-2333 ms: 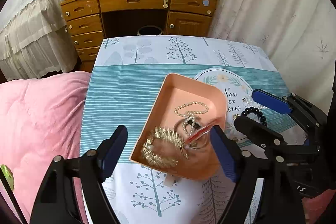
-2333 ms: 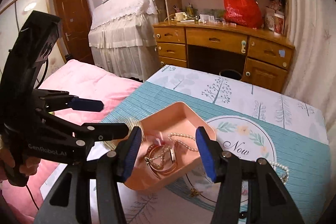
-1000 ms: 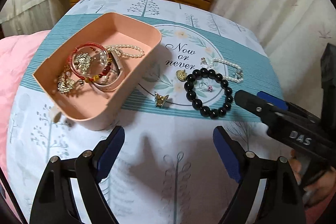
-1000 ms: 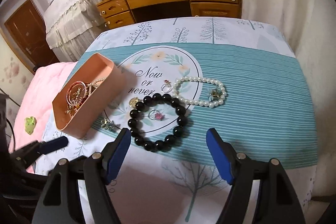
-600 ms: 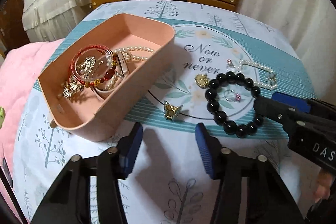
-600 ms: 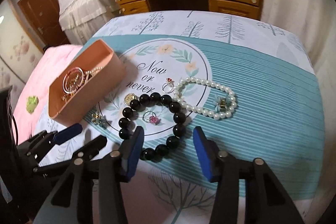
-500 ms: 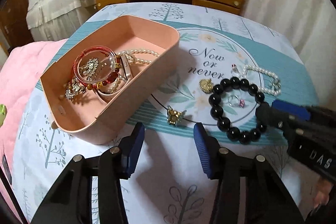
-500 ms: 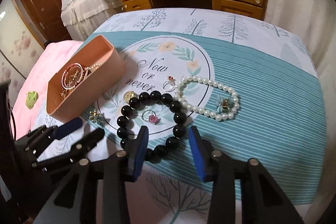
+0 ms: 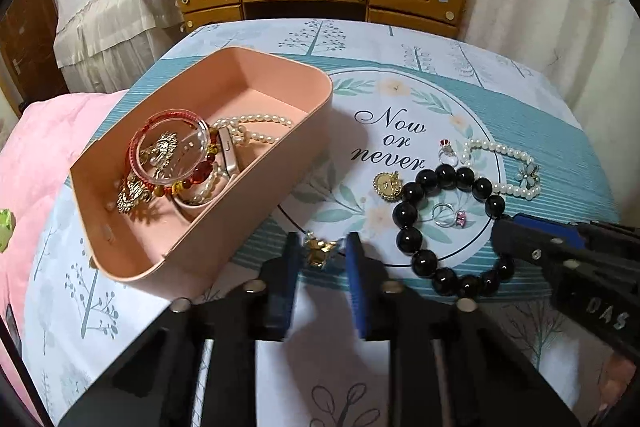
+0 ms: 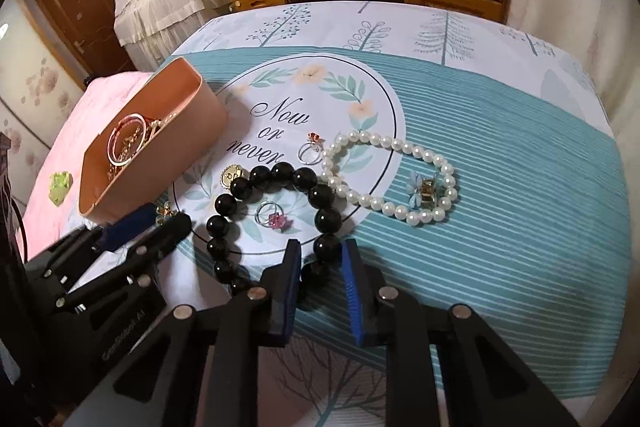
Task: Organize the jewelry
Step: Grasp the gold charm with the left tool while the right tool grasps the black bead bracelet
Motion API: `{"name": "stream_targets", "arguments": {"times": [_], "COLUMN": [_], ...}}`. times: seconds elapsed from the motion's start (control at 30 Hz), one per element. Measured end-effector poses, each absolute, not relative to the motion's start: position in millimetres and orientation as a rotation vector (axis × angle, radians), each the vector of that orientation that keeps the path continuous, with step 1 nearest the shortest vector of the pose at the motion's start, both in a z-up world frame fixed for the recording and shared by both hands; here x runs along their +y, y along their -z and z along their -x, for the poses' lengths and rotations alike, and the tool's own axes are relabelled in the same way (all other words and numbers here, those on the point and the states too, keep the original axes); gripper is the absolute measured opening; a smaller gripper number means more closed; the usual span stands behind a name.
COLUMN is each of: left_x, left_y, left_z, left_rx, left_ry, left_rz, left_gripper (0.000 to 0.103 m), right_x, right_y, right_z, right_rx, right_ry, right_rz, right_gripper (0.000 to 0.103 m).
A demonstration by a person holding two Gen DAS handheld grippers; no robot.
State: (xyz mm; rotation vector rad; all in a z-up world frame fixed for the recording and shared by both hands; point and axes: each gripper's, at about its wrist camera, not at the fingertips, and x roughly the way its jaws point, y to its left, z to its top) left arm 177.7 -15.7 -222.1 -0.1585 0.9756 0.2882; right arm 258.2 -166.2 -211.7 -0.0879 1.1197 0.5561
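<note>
Step in hand: two pickups are being made at once; pieces lying on the cloth [image 9: 532, 107] are to be brought into the tray [image 9: 296, 143].
Left gripper [image 9: 320, 255]: the jaws are narrowed around the gold charm [image 9: 319, 250], which lies between the blue pads; whether it is already pinched cannot be told.
Right gripper [image 10: 320, 259]: the jaws are narrowed around one bead of the black bracelet [image 10: 276, 217]; a firm grip cannot be confirmed.
Next move: the jaws are to be shut fully, then each piece is to be lifted and carried to the tray, which is ahead and to the left of both grippers.
Charm: small, gold, irregular, just beside the tray wall.
Bracelet: large glossy round beads in a loop; a ring with pink stone [image 10: 274, 218] lies inside it.
Still on the cloth: pearl bracelet [image 10: 384, 175], ring [image 10: 310, 149] and gold pendant [image 10: 232, 175], ahead of the right gripper.
</note>
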Motion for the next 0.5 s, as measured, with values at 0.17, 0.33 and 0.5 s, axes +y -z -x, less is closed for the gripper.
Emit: {"name": "stream_targets", "arguments": {"times": [0.17, 0.33, 0.5], "left_x": [-12, -10, -5], "left_y": [216, 205, 185], "left_z": [-174, -170, -165], "left_rx": [0.955, 0.947, 0.918], "left_ry": [-0.272, -0.236, -0.205], "left_rz": [0.169, 0.165, 0.167], "left_gripper": [0.018, 0.017, 0.017], "right_x": [-168, -168, -162], "right_y": [203, 190, 166], "right_z": [-256, -253, -249], "right_rx": [1.098, 1.073, 1.041], "right_ry": [-0.577, -0.607, -0.623], "right_rz": [0.052, -0.013, -0.040], "right_gripper": [0.014, 0.014, 0.014]}}
